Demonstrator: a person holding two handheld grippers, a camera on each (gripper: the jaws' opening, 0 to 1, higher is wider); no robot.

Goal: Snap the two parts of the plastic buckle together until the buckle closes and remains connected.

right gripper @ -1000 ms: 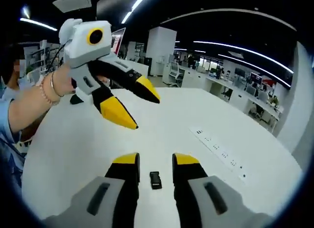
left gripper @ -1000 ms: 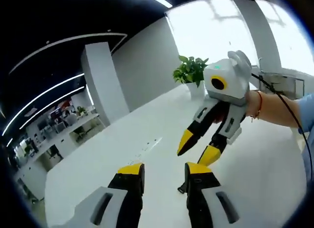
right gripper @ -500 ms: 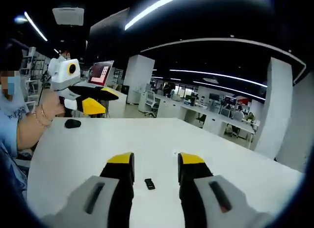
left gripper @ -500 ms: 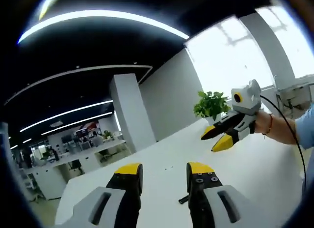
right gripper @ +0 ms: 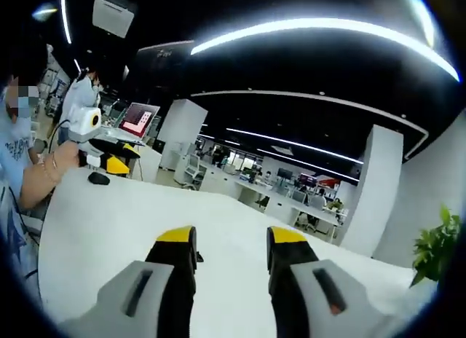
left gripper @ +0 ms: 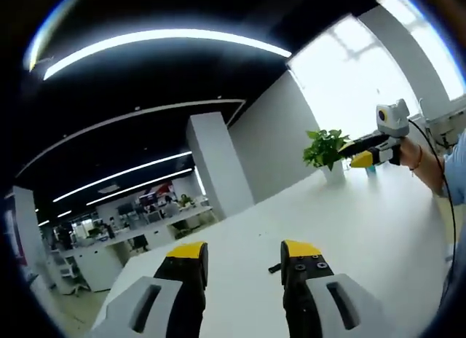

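Note:
A small black buckle (left gripper: 274,267) lies on the white table (left gripper: 364,221); in the left gripper view it peeks out beside the right jaw of my left gripper (left gripper: 244,252), which is open and holds nothing. In the right gripper view a sliver of the buckle (right gripper: 198,258) shows by the left jaw of my right gripper (right gripper: 231,237), also open and holding nothing. Each gripper appears far off in the other's view: the right gripper (left gripper: 364,158) at the far right, the left gripper (right gripper: 109,162) at the far left. Whether the buckle's halves are joined is too small to tell.
A black mouse (right gripper: 98,179) rests on the table (right gripper: 109,221) below the distant left gripper. A potted plant (left gripper: 324,145) stands at the table's far end by the window. A person's arm (right gripper: 44,178) reaches in from the left. Office desks and a pillar (left gripper: 215,163) lie beyond.
Both grippers have drawn far apart and both views have tilted up toward the ceiling. The buckle, earlier in plain sight between the right gripper's jaws, now barely shows beside a jaw.

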